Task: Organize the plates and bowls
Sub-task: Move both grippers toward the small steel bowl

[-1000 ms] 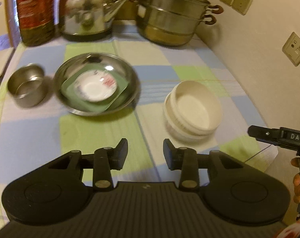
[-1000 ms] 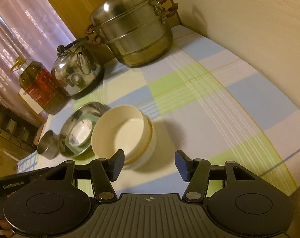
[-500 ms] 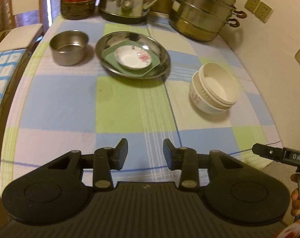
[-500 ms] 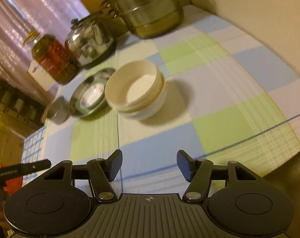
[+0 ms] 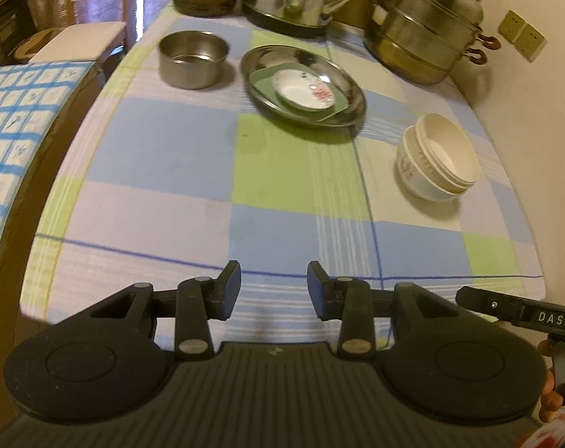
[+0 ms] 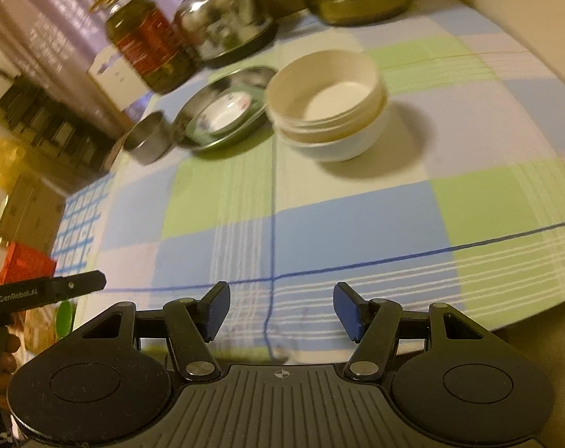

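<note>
Checked blue-and-green tablecloth (image 5: pixel 282 194) carrying nested cream bowls (image 5: pixel 437 162) at two o'clock; left gripper (image 5: pixel 274 287) and right gripper (image 6: pixel 280 311) hovering parted, empty; advisably gripping one rim squarely.

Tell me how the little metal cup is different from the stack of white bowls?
The metal cup is shiny grey steel; the stacked bowls are creamy white. The cup stands alone, while the bowls are nested inside each other. The cup has straight sides; the bowls have rounded ones. Both sit upright and empty on the checked tablecloth.

Cream wall (image 5: pixel 536 119) with sockets (image 5: pixel 521 35), checked tablecloth (image 5: pixel 170 149), purple curtain (image 6: pixel 47 11), warm dim light
</note>
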`<state>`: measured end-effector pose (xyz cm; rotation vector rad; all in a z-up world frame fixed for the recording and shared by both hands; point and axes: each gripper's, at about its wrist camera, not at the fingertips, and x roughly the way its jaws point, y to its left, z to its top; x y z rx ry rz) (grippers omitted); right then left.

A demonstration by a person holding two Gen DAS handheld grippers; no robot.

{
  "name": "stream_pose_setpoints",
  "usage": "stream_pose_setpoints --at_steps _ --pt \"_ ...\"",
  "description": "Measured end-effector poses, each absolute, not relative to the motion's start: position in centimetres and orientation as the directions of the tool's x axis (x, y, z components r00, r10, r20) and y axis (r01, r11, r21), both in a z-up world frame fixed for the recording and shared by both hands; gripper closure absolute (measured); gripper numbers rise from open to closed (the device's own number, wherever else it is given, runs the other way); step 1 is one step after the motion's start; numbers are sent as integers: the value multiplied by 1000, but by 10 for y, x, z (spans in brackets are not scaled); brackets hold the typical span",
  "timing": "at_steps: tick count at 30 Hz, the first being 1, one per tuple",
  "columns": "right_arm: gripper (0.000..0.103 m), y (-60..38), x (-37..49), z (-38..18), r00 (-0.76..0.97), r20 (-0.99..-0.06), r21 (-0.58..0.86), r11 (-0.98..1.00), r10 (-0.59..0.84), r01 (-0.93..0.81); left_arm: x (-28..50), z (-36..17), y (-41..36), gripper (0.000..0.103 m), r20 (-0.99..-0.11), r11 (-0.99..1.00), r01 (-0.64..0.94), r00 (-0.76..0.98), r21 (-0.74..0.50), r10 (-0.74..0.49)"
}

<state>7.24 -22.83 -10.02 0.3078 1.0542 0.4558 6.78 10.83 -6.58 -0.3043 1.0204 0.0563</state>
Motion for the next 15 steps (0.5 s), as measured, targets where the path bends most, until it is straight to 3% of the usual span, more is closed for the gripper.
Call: stream_pose_setpoints --at_steps 15 --pt "42 -151 94 -104 346 -767 433 834 540 -342 74 -69 164 68 -851 946 -259 524 -195 -32"
